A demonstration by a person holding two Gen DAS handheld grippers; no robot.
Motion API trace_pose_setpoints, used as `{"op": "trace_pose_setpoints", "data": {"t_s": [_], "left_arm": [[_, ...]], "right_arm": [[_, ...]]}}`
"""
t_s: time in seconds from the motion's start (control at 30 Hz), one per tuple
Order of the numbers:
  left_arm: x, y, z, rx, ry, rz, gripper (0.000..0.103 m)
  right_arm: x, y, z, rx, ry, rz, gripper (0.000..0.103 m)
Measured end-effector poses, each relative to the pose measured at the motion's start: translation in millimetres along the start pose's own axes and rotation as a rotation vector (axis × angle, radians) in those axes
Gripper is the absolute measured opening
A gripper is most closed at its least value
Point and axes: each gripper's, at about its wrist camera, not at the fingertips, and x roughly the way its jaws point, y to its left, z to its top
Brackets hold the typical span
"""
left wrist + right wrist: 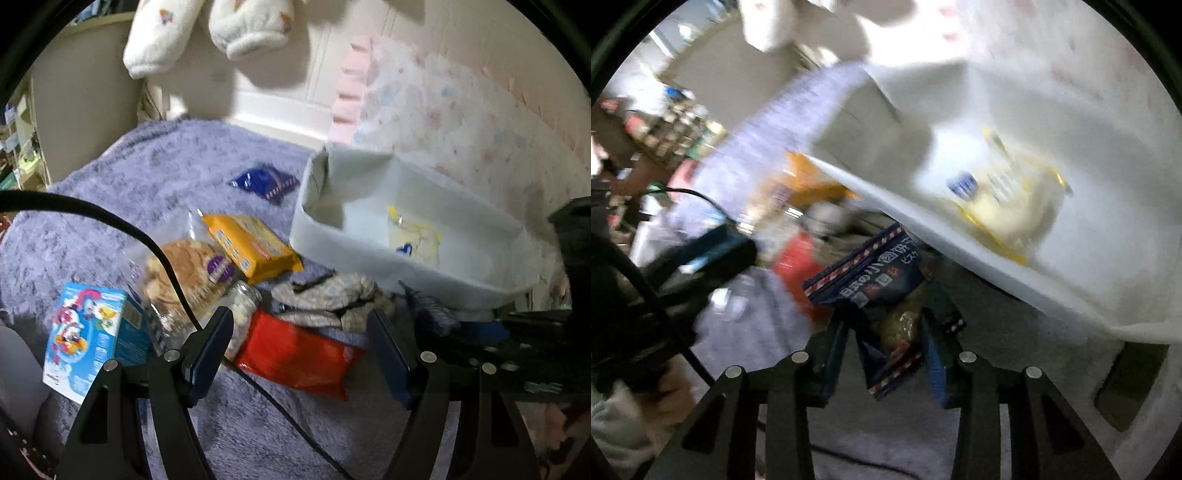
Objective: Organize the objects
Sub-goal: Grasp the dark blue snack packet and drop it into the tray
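The right gripper point(886, 354) is gripping one dark blue snack packet point(875, 291) between its narrowed pads, the packet's long axis running up and away from the fingers, its striped top edge pointing toward the white fabric basket point(960, 258) just beyond. One yellow-trimmed pouch point(1008, 199) is lying inside that basket.

The left gripper point(299, 354) is hovering with its jaws standing wide and nothing between them, over the purple blanket point(155, 166). Below it one red packet point(295, 354) is lying flat, its long axis slanting toward the blanket's near right. Also resting on the blanket are one yellow packet point(251, 243), one clear bag of biscuits point(184, 273), one blue cartoon box point(88, 332) standing upright near the left edge, one crumpled checked cloth point(325, 299), and a second dark blue packet point(264, 182) toward the far edge.
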Motion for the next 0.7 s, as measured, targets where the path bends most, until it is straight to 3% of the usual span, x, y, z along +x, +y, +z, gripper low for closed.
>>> {"op": "trace_pose_setpoints", "data": {"t_s": [0.17,0.27,0.4,0.47,0.5,0.53,0.57,0.6,0.63,0.7], "left_arm": [[-22,0,6,-0.004,-0.083,-0.058,0.074],[-27,-9,9,0.021,-0.116,-0.089,0.074],[-31,-28,11,0.093,-0.148,-0.066,0.074],[-32,-38,10,0.126,-0.164,-0.053,0.074],[-32,-42,9,0.141,-0.168,-0.058,0.074],[-31,-46,8,0.158,-0.171,-0.068,0.074],[-31,-50,7,0.17,-0.173,-0.072,0.074],[-31,-53,6,0.181,-0.176,-0.071,0.074],[-31,-55,4,0.194,-0.182,-0.068,0.074],[-31,-57,3,0.212,-0.19,-0.046,0.074]], "right_arm": [[-43,10,-8,-0.007,-0.115,0.092,0.037],[-57,8,-7,0.016,-0.164,0.093,0.037],[-67,4,10,0.125,-0.253,0.093,0.037],[-74,-13,14,0.223,-0.326,0.149,0.037],[-80,-22,15,0.275,-0.392,0.174,0.039],[-88,-36,13,0.333,-0.514,0.171,0.041],[-93,-40,16,0.363,-0.586,0.144,0.044],[-97,-47,11,0.414,-0.702,0.041,0.056],[-101,-47,8,0.436,-0.742,-0.034,0.067],[-103,-47,8,0.435,-0.758,-0.104,0.069]]}}
